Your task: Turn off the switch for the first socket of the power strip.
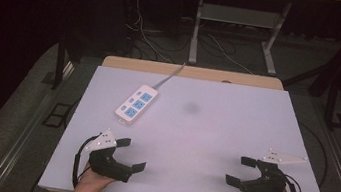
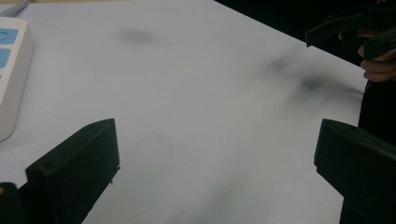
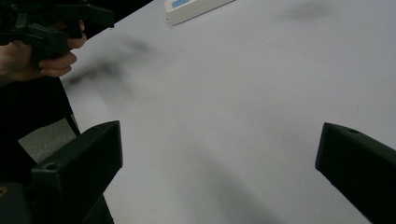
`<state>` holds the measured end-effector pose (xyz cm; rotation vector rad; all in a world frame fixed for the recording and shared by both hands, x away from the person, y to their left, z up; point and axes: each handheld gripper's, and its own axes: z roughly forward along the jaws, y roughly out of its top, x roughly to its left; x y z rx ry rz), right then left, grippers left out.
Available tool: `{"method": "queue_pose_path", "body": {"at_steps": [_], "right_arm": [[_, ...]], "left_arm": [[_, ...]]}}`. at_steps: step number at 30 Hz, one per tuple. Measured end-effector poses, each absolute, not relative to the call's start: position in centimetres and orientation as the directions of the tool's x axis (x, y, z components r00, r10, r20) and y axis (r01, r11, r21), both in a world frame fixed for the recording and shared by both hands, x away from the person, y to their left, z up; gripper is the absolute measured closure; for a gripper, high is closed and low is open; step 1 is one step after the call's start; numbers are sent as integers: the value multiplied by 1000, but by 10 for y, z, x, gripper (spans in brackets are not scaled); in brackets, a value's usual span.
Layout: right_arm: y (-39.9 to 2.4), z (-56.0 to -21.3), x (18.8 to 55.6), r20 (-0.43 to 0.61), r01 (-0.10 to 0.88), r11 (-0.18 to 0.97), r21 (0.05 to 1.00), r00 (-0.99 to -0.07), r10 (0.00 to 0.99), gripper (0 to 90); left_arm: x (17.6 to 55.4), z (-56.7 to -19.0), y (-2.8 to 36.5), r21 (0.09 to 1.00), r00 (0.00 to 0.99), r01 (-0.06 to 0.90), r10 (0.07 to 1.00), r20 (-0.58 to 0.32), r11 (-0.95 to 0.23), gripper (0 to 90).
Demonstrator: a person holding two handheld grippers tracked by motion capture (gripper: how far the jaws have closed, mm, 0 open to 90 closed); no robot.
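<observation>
High view puts your left gripper at the near left of the white table and your right gripper at the near right, both with jaws spread wide and nothing between them. One white power strip lies at the far left of the table, well apart from both grippers, its cable running off the far edge; you can count three blue outlet faces on it, though the picture is too coarse to be sure of more. A faint dark smudge marks the table right of the strip. Nothing lies between your grippers and the strip. Beyond the table, desk legs and loose cables sit on the dark floor.
</observation>
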<state>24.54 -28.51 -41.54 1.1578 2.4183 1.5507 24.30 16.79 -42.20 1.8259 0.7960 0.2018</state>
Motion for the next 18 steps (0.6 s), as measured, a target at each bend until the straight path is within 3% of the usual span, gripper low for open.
{"method": "queue_pose_path", "body": {"at_steps": [18], "right_arm": [[-286,-416,245,337,566,233,791,-721,606,4]], "left_arm": [[243,-421,169,882,763,428,602,-236,-196,0]]}}
